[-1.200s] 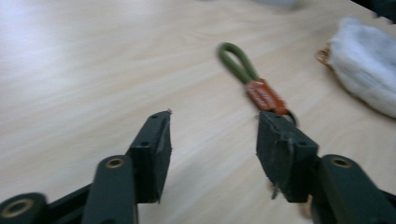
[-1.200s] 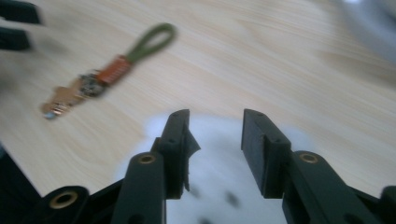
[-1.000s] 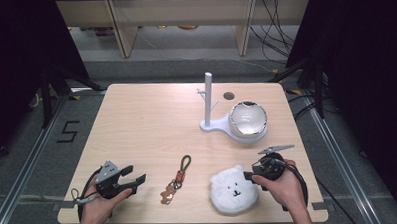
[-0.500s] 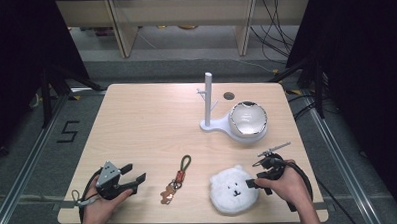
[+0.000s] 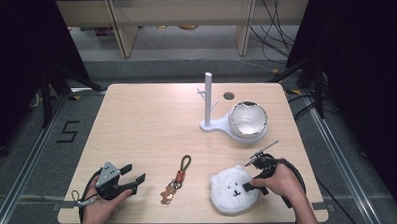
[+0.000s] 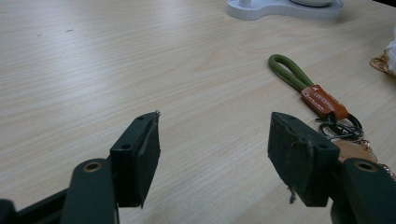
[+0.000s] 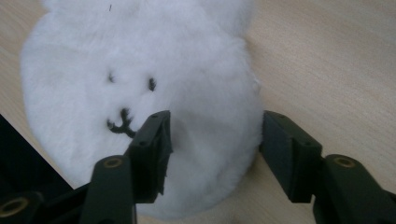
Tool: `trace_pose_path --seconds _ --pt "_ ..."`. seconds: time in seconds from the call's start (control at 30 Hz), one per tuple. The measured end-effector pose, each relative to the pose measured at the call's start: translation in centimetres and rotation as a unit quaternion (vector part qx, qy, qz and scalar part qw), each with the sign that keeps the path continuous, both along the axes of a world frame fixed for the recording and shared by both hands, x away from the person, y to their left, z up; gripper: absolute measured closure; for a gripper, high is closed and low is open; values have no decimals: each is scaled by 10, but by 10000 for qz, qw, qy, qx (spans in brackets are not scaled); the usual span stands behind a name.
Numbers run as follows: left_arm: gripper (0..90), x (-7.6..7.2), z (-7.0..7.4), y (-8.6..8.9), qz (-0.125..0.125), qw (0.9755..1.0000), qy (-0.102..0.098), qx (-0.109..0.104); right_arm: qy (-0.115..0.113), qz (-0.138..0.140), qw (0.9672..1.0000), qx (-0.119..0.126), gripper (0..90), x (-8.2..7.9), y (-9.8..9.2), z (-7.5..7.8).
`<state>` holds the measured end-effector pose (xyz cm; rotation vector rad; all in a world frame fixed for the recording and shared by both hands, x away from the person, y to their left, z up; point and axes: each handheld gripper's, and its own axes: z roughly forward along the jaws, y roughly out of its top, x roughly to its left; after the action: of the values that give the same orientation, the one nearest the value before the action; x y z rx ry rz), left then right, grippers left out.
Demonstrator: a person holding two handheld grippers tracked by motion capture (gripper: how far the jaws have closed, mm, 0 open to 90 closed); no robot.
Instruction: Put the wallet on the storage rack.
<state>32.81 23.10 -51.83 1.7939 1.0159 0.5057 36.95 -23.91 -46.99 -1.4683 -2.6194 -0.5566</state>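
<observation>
A white plush bear face (image 5: 228,197) lies flat near the table's front edge, right of centre. My right gripper (image 5: 249,178) comes at it from the right. In the right gripper view the bear's (image 7: 140,60) fluffy lower edge sits between the jaws of that gripper (image 7: 215,140). The jaws have just been closing. They still stand wide and do not squeeze the fur. My left gripper (image 5: 133,175) rests open and empty at the front left (image 6: 215,149). A keychain (image 5: 176,177) with a green loop and an orange tag (image 6: 322,100) lies between the two grippers.
A white stand with an upright post (image 5: 208,99) and a shiny round dish (image 5: 247,119) on its base occupies the back right; the base's edge (image 6: 280,9) shows far off in the left gripper view. A small dark hole (image 5: 229,96) marks the tabletop behind it.
My right hand has slid a little left and down, and its jaws now straddle the bear's right edge. The left hand has stayed still.
</observation>
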Motion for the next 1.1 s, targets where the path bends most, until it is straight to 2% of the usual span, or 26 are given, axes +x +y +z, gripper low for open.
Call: trace_pose_path --seconds 0.17,0.23,0.27,0.3,0.33,0.37,0.4,0.43,0.5,0.53,0.57,0.6,0.63,0.7,0.73,0.8,0.83,0.9,0.93,0.97,1.0,1.1 --pt "340 0 -1 -1 -11 10000 -35 -33 1 16 10000 -50 539 1 3 -3" --pt "340 0 -2 0 -38 10000 -24 -32 75 -23 9999 -141 586 2 5 -3" --pt "340 0 -1 -1 -11 10000 -13 -3 29 -49 9999 -114 628 1 5 -3" --pt "340 0 -1 -1 -11 10000 -13 -3 29 -49 9999 -114 628 1 5 -3" --pt "340 0 -2 0 -26 10000 -15 10 -54 -176 9997 -161 699 0 6 -3" --pt "340 0 -2 0 -19 10000 -7 25 -73 -81 9997 -216 732 0 5 -3" --pt "340 0 -3 -1 -51 10000 -11 -31 -84 -100 9998 -118 758 0 6 -3" --pt "340 0 -3 -1 -54 10000 -12 -35 -98 22 9999 -63 774 -1 5 -2" --pt "340 0 -3 -1 -68 10000 -6 -40 -38 102 9999 -15 785 0 5 -1" --pt "340 -1 -3 -2 -46 10000 4 24 -206 11 9998 -38 796 -3 6 -1" --pt "340 -1 -3 -2 -46 10000 7 20 -165 -31 9999 -19 798 -5 5 1" --pt "340 -1 -3 -2 -50 10000 0 22 -221 -59 9997 9 801 -7 5 1" --pt "340 -1 -3 -2 -48 10000 -6 26 -347 119 9993 -23 803 -6 2 1" --pt "340 -1 -3 -2 -45 10000 -15 16 -357 85 9993 18 804 -8 2 3" --pt "340 -1 -3 -2 -40 10000 -21 10 -436 48 9990 70 806 -12 1 9" --pt "340 -1 -3 -2 -37 10000 -25 6 -408 -91 9989 228 809 -18 3 17" --pt "340 -1 -3 -2 -38 10000 -25 9 -451 -23 9987 251 810 -19 2 20" --pt "340 -1 -3 -2 -37 10000 -20 6 -470 -74 9985 265 810 -21 3 23" --pt "340 -1 -3 -2 -41 10000 -11 8 -369 -192 9987 305 811 -24 4 26" --pt "340 -1 -3 -2 -48 10000 -2 13 -575 -72 9979 305 811 -24 2 30" --pt "340 -1 -4 -3 -79 10000 -19 -38 -634 -72 9975 300 812 -25 1 33" --pt "340 -1 -3 -3 -53 10000 5 16 -744 -91 9966 337 813 -26 0 39"
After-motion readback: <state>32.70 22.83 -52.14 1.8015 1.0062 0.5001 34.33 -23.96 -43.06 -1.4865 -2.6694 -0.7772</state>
